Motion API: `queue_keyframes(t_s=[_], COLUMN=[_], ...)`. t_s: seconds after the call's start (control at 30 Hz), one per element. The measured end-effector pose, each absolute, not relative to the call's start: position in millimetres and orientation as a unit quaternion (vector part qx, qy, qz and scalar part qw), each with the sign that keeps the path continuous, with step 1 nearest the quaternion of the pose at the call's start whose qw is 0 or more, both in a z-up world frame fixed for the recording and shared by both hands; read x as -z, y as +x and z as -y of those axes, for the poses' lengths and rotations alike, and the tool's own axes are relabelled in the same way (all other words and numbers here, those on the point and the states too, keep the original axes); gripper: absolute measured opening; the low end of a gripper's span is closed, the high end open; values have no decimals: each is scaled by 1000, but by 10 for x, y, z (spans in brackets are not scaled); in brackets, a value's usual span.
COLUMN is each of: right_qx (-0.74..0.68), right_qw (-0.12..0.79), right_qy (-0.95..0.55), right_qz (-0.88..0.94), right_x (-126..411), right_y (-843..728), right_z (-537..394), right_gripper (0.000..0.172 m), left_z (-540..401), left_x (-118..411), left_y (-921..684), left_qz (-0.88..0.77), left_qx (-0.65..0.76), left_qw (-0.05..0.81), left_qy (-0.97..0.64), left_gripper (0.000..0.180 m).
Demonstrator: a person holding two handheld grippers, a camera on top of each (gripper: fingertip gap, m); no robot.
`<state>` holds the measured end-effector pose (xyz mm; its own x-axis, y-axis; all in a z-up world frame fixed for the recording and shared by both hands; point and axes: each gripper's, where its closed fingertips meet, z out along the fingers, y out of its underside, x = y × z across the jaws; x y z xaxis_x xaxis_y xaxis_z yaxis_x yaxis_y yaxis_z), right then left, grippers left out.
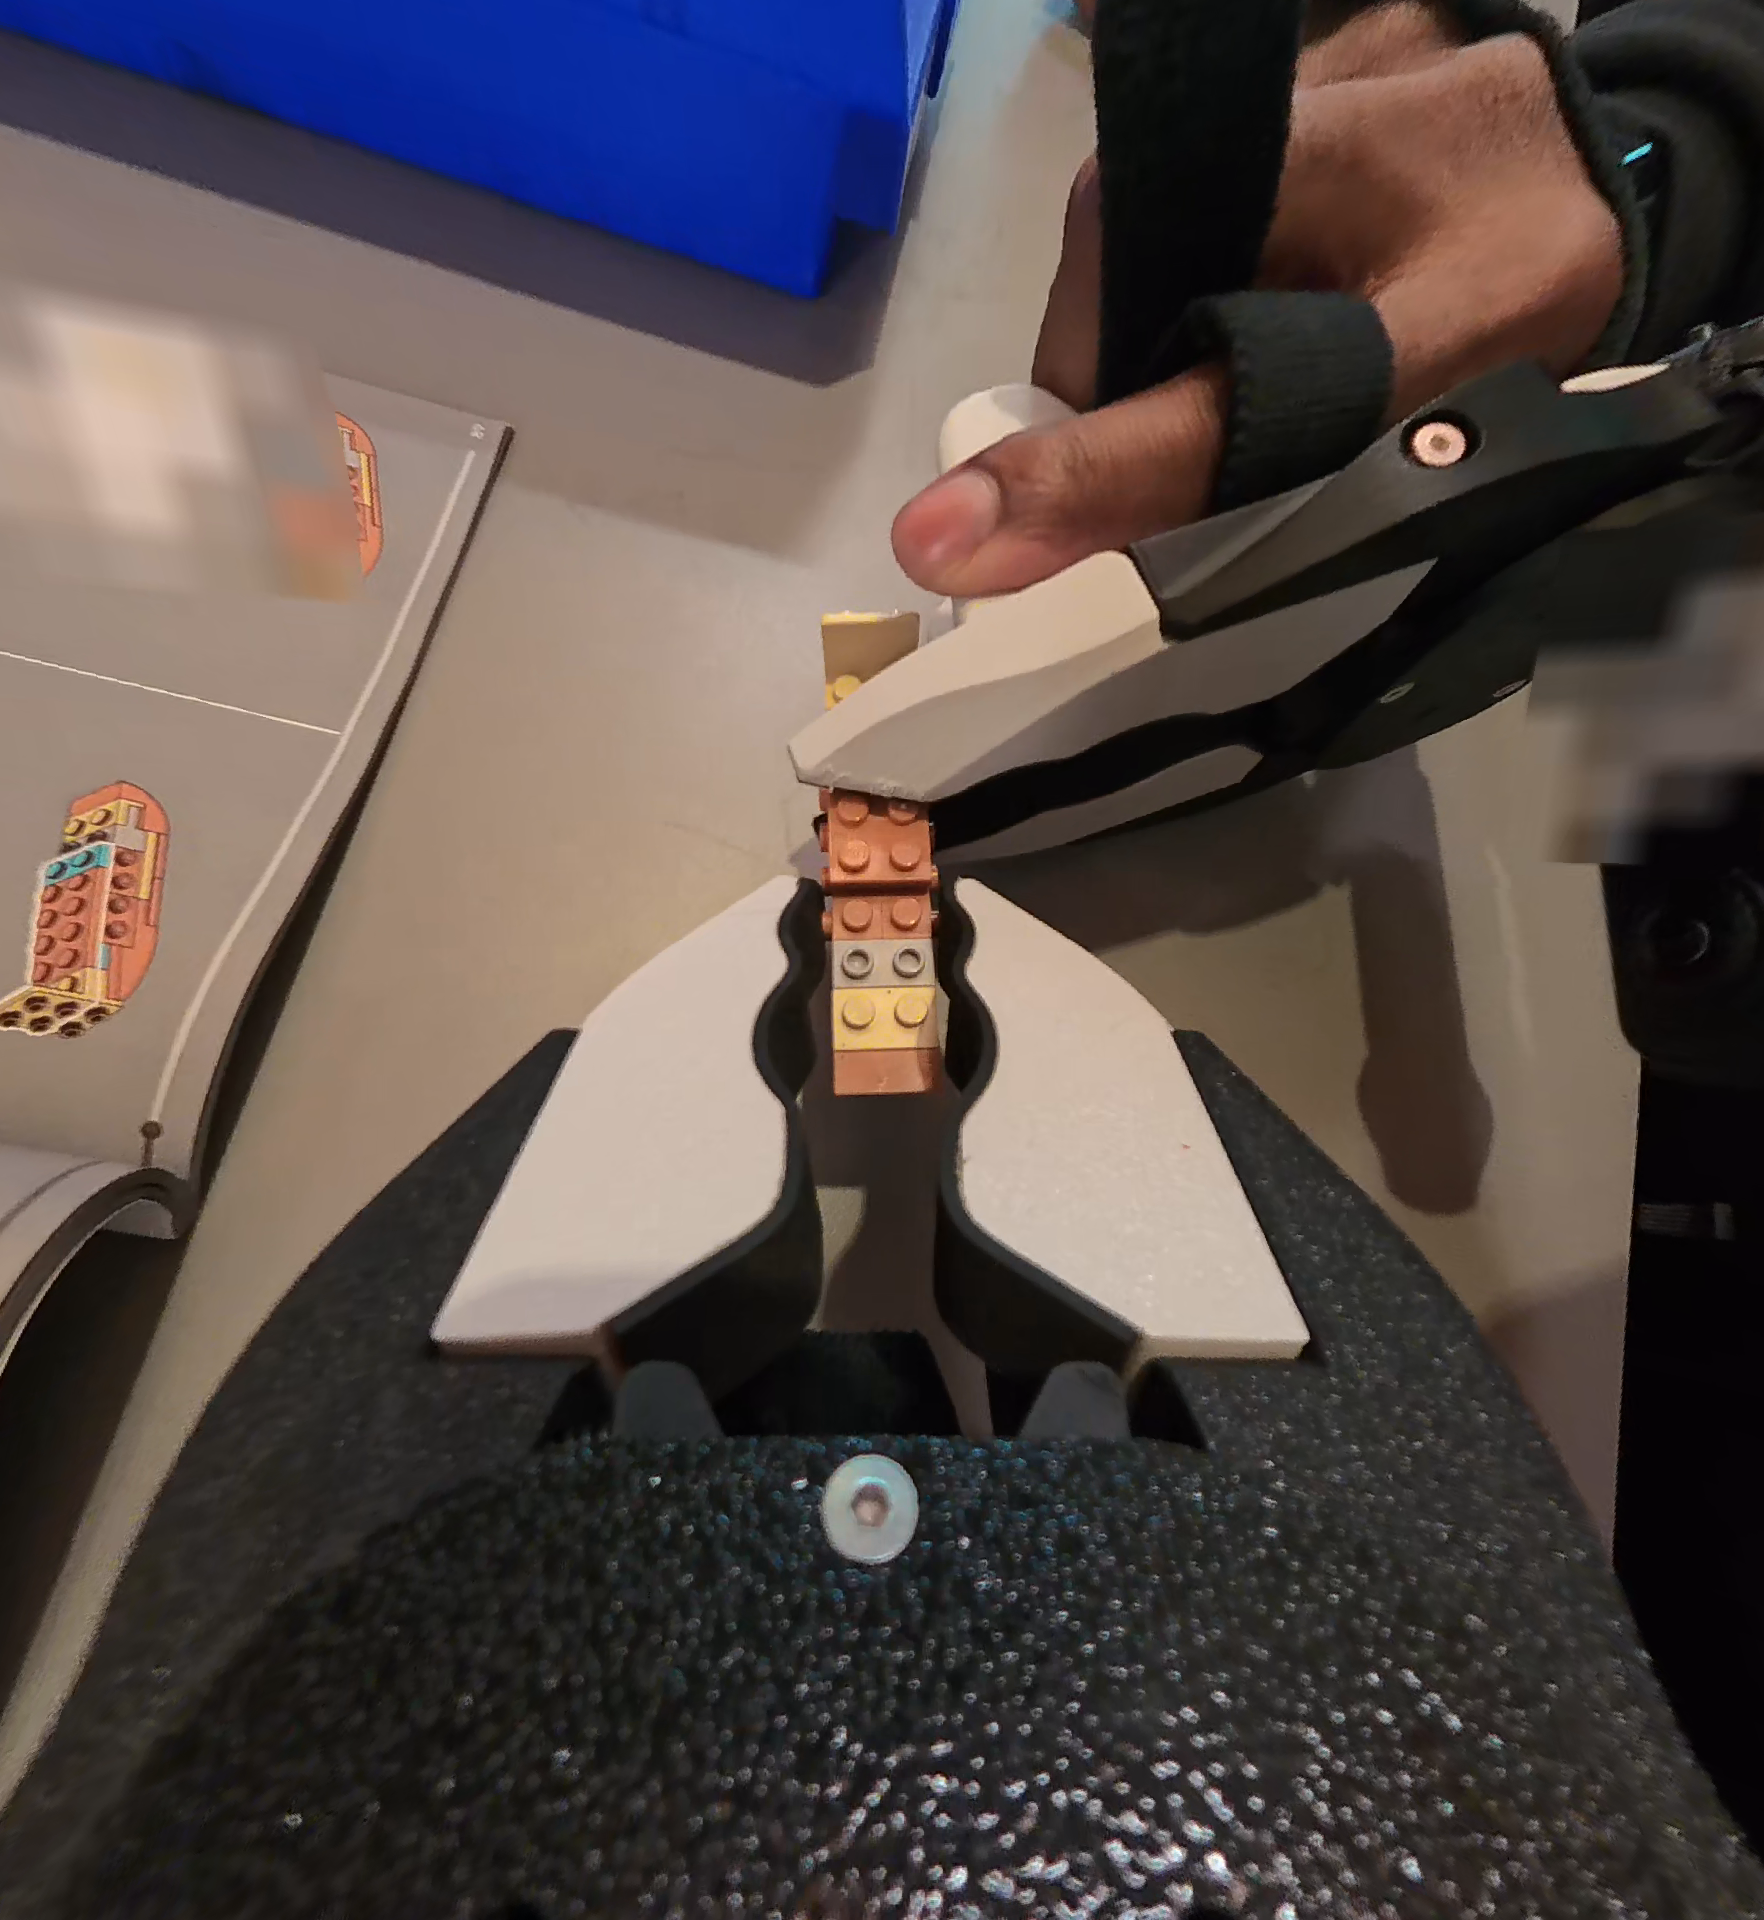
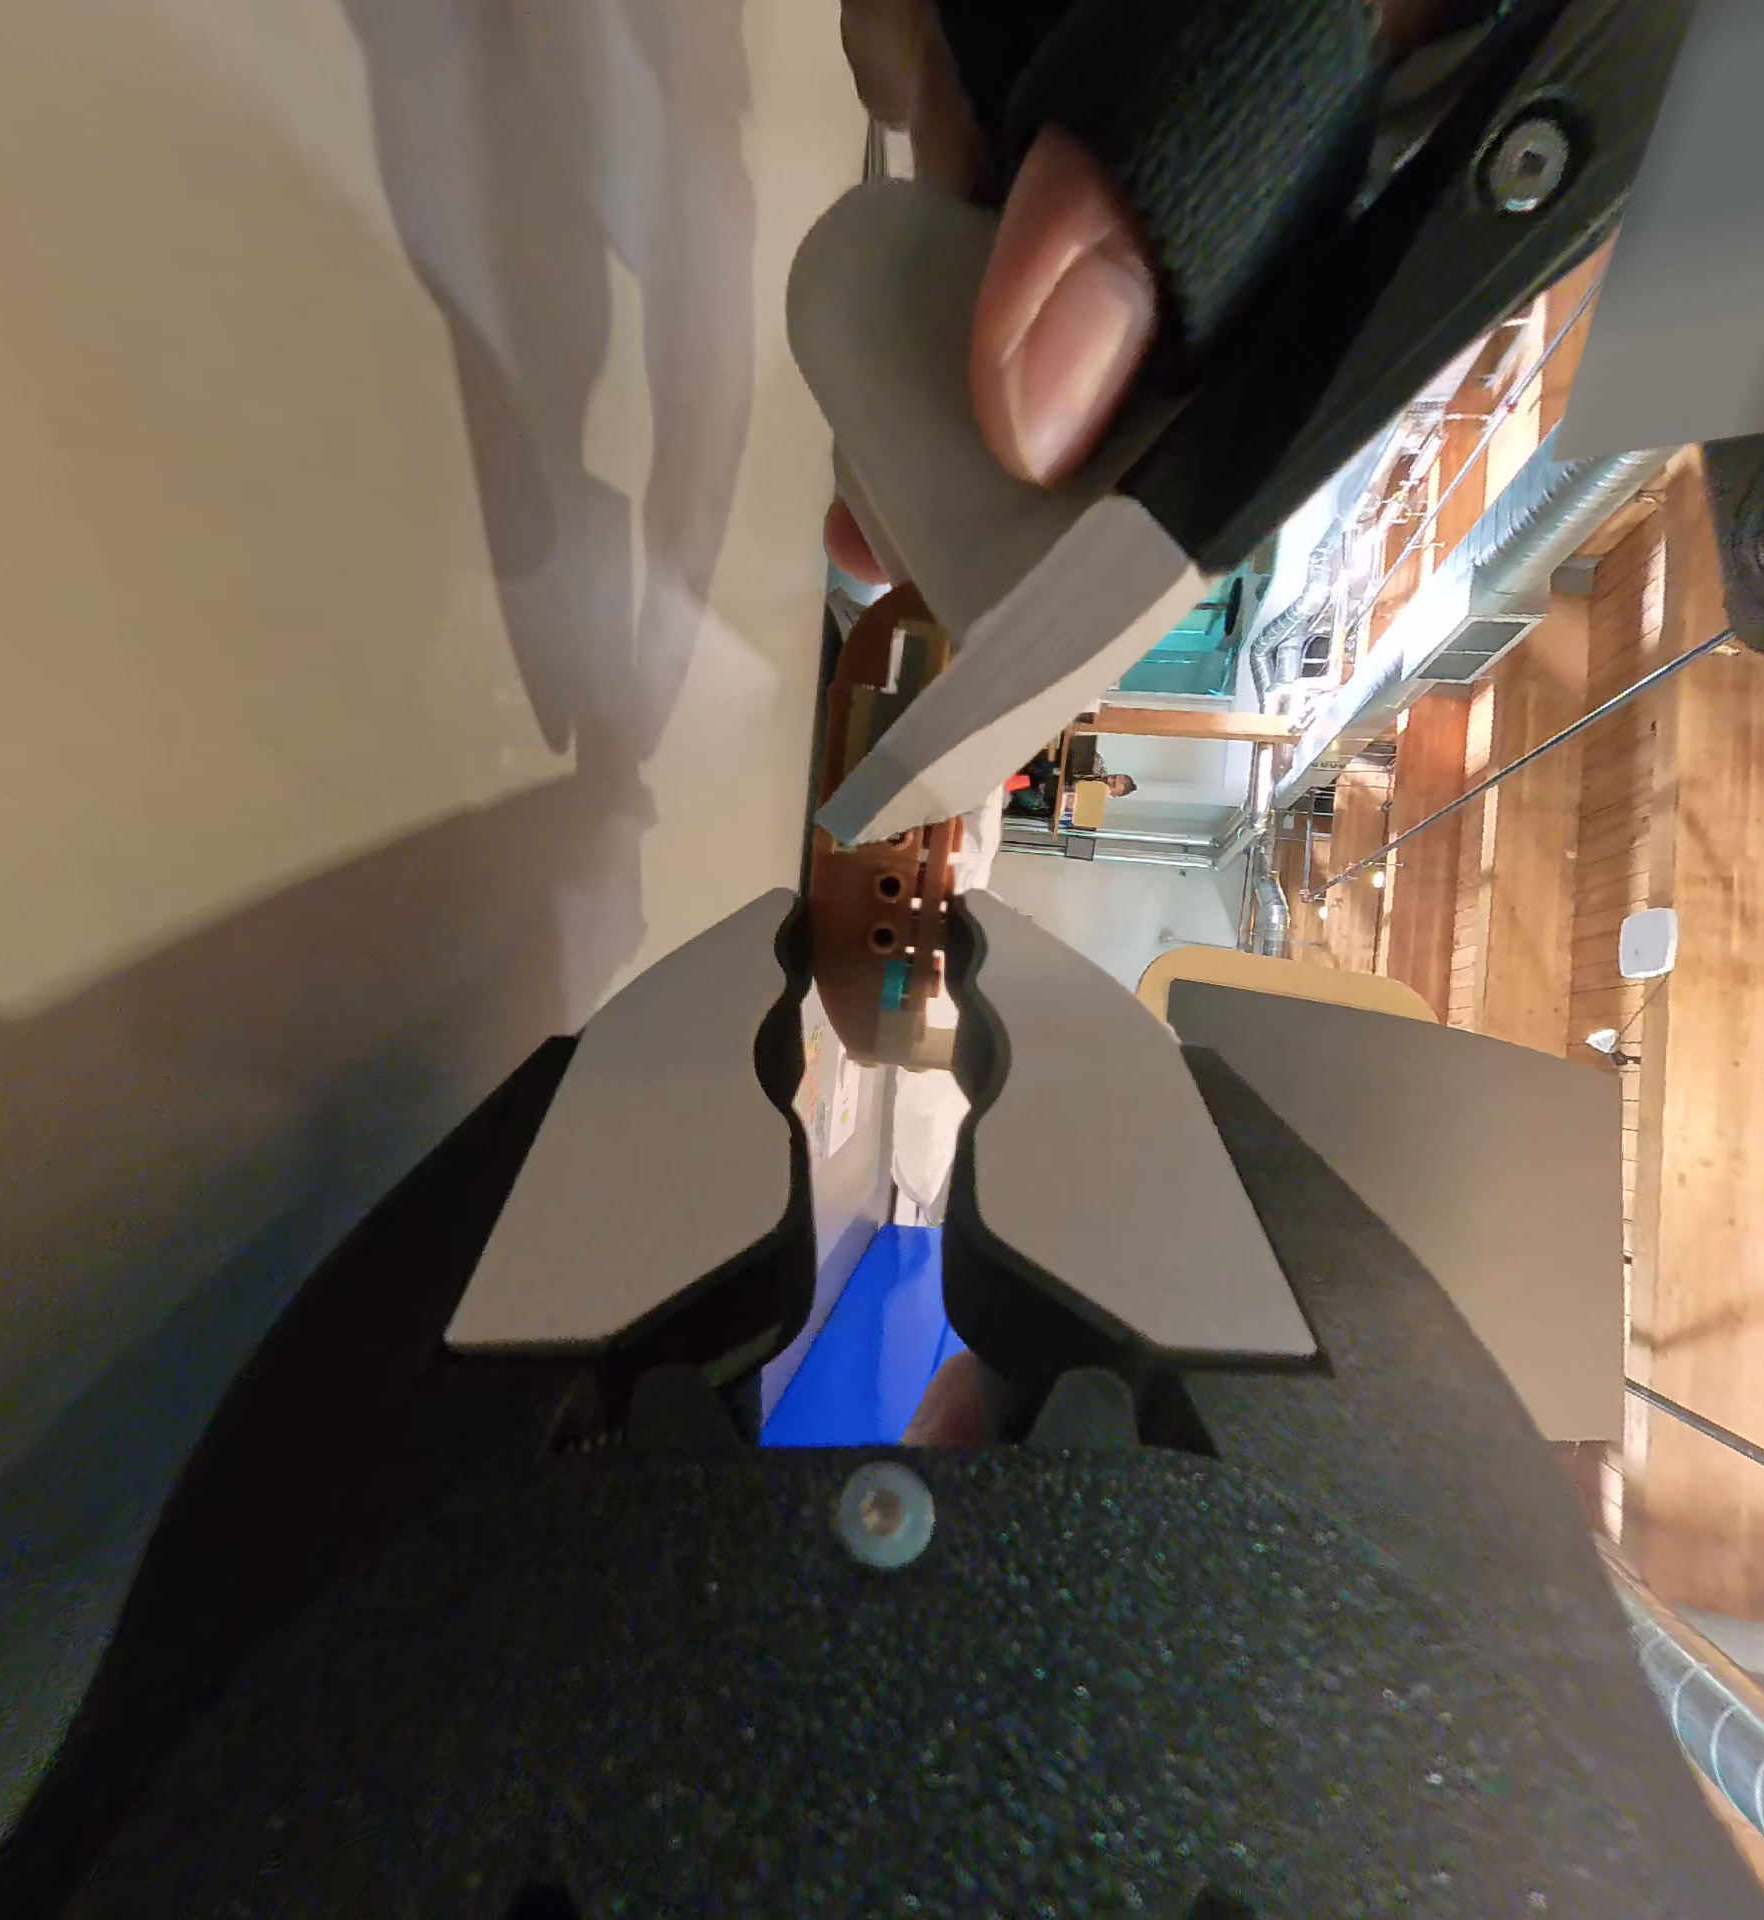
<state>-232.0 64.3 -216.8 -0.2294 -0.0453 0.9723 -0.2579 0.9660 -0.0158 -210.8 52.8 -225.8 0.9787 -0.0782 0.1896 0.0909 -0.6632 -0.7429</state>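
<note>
Soft indoor light, blurred wide-angle edges

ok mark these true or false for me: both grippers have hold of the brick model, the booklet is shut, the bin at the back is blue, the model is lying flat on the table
1. Both grippers hold the brick model: true. The left gripper clamps its near end and the right gripper grips the far end.
2. The booklet is shut: false. It lies open beside the left gripper.
3. The bin at the back is blue: true.
4. The model lies flat on the table: false. It is held between the two grippers.
</note>
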Motion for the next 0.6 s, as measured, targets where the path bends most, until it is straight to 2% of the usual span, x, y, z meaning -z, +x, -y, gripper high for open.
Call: queue_keyframes(t_s=[0.23, 0.37, 0.5, 0.6], right_qx=[-103, -126, -177, -216], right_qw=[589, 561, 501, 451], right_qy=[81, 49, -1, -33], right_qz=[798, 817, 847, 865], right_x=[2215, 2260, 2316, 2341], right_y=[-2317, -2336, -2319, -2280], right_z=[-661, -706, -714, -685], right_gripper=[24, 24, 24, 24], left_z=[-545, -518, -485, -482], left_x=[2272, 2213, 2110, 2146], left_y=[-2110, -2157, -2194, -2196], left_qz=[-4, -51, -178, -248], left_qx=[94, 47, -52, -104], left_qw=[413, 426, 465, 475], left_qy=[-906, -902, -865, -838], left_gripper=[22, 36, 51, 55])
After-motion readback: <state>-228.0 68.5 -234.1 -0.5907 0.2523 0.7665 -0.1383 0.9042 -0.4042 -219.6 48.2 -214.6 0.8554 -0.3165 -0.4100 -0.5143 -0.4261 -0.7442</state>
